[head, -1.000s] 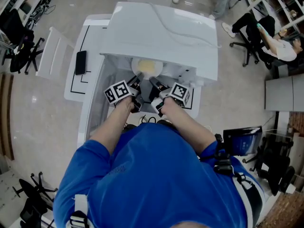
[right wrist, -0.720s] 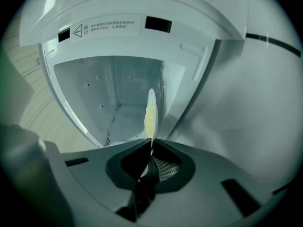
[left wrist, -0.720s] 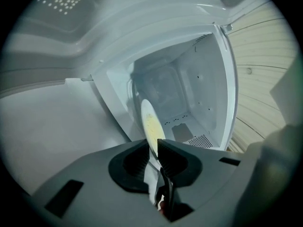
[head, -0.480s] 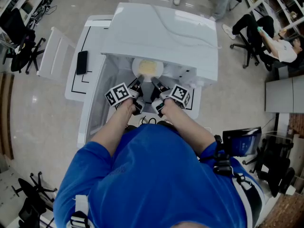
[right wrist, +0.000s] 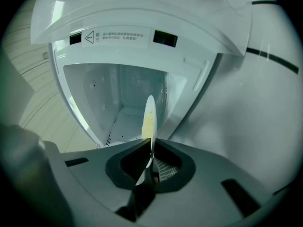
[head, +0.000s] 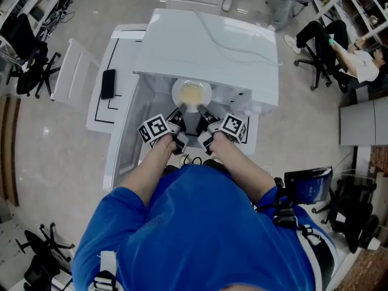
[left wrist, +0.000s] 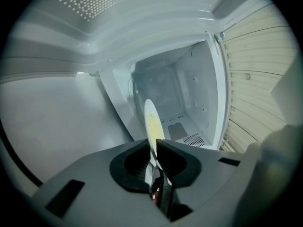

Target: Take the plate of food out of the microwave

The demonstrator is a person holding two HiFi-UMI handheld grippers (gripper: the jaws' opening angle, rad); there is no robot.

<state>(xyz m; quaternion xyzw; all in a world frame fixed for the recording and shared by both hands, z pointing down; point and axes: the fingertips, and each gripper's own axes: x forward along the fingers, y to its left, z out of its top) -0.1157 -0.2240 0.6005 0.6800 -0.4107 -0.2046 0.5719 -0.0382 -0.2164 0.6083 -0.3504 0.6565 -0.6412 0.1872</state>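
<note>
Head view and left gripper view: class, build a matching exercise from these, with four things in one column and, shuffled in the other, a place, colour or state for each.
1 plate
2 microwave
3 black phone
4 left hand-held gripper

A lies on the white table, left of the microwave
B door open, cavity bare
C white, yellow food on it
D shut on the plate's rim

Pairs: 1-C, 2-B, 3-A, 4-D

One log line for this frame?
left gripper: shut on plate rim | right gripper: jaws just closed further on rim | food: on plate, outside microwave | door: open
</note>
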